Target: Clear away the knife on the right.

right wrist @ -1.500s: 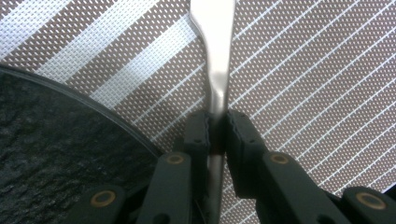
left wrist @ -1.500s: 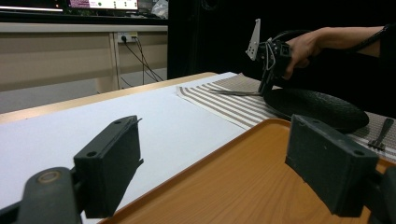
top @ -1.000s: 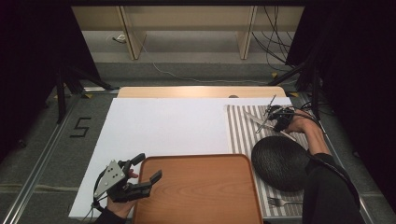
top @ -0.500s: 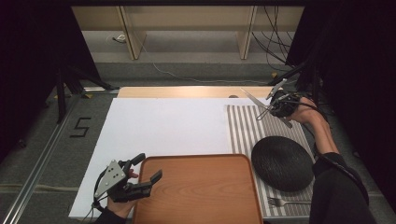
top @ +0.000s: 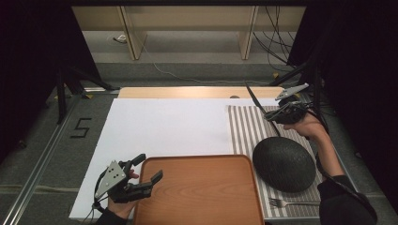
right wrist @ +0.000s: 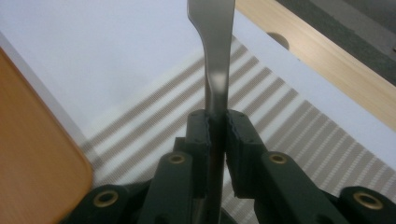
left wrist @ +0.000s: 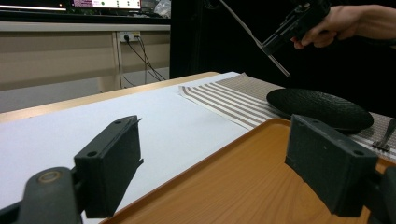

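Observation:
My right gripper (top: 277,115) hangs above the far end of the striped placemat (top: 244,126), shut on a metal knife (top: 256,101). The knife sticks out both ways from the jaws, one end up and to the left, the other down toward the black plate (top: 284,164). In the right gripper view the knife (right wrist: 217,60) is pinched between the pads. At the near left my left gripper (top: 149,167) stands open across the left rim of the wooden tray (top: 202,197). Its jaws hold nothing, and the tray rim (left wrist: 243,186) lies under the gap.
A fork (top: 293,203) lies on the placement's near end, just in front of the plate. A white sheet (top: 164,122) covers the table's middle. Shelving and cables stand beyond the far edge. The left gripper view shows the right gripper (left wrist: 273,46) above the plate (left wrist: 322,107).
My right gripper has risen from the placemat with the knife and shifted toward the far edge. The left gripper has stayed put.

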Tool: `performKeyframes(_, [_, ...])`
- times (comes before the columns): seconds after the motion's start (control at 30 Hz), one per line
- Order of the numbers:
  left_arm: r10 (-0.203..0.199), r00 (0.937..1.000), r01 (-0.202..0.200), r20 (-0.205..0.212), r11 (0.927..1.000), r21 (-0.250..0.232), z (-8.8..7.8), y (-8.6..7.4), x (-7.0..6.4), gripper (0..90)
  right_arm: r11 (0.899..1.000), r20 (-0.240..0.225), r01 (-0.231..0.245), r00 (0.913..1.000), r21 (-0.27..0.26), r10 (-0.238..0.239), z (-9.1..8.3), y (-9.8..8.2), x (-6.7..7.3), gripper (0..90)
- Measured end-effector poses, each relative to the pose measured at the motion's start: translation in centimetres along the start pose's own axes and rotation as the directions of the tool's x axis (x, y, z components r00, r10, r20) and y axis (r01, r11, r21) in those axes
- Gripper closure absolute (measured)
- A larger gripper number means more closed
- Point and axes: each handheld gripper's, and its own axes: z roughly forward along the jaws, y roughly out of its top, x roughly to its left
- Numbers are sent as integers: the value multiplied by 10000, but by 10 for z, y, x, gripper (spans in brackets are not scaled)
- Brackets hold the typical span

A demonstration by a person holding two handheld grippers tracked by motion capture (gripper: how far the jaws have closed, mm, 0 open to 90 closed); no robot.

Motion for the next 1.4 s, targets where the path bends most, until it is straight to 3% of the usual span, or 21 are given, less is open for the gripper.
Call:
performKeyframes(0.13, [7,10000,-7,-20,10000,3,0,0,0,176,9942,-463,-634,9972,-873,595,-3,-8,15,807])
performKeyframes(0.2, [11,10000,-11,-46,10000,-8,0,0,0,176,9903,-857,-653,9948,-1223,550,-6,-13,24,807])
performKeyframes(0.3, [8,9999,-8,-100,10000,-32,-1,0,0,178,9772,-1230,-1001,9894,-1870,778,-12,-21,37,807])
performKeyframes(0.4, [-29,9999,28,-112,10000,-49,-1,0,0,177,9566,-2057,-1478,9738,-2512,965,-16,-28,48,808])
performKeyframes(0.47, [54,9999,-54,-121,10000,-46,-1,0,-1,177,9549,-2158,-1543,9713,-2537,997,-19,-29,53,807])
performKeyframes(0.53, [67,9999,-69,-134,9999,-90,-2,0,-1,179,9436,-2456,-1759,9635,-2806,1066,-21,-31,57,808])
performKeyframes(0.63, [67,9999,-68,-133,9999,-95,-2,0,-1,178,9363,-2626,-1946,9578,-2924,1171,-24,-33,64,807])
performKeyframes(0.7, [35,9999,-36,-130,9999,-120,-2,1,-1,179,9266,-2919,-2237,9471,-3022,1334,-23,-35,71,807])
performKeyframes(0.9, [68,9999,-70,-97,9998,-164,-3,1,-1,179,9177,-3209,-2516,9353,-3074,1489,-23,-35,87,807])
performKeyframes(0.97, [54,9999,-55,-112,9999,-159,-3,1,-1,179,9192,-3231,-2493,9350,-3049,1464,-23,-35,95,807])
performKeyframes(1.17, [84,9999,-87,-138,9998,-190,-4,2,-1,179,9203,-3613,-2631,9204,-2895,1494,-18,-37,114,808])
performKeyframes(1.27, [50,9999,-53,-142,9998,-186,-4,1,0,179,9129,-3913,-2887,9057,-2886,1627,-18,-39,122,807])
performKeyframes(1.4, [38,9999,-40,-134,9998,-196,-4,2,0,179,9129,-4084,-2958,8977,-2812,1651,-19,-42,134,807])
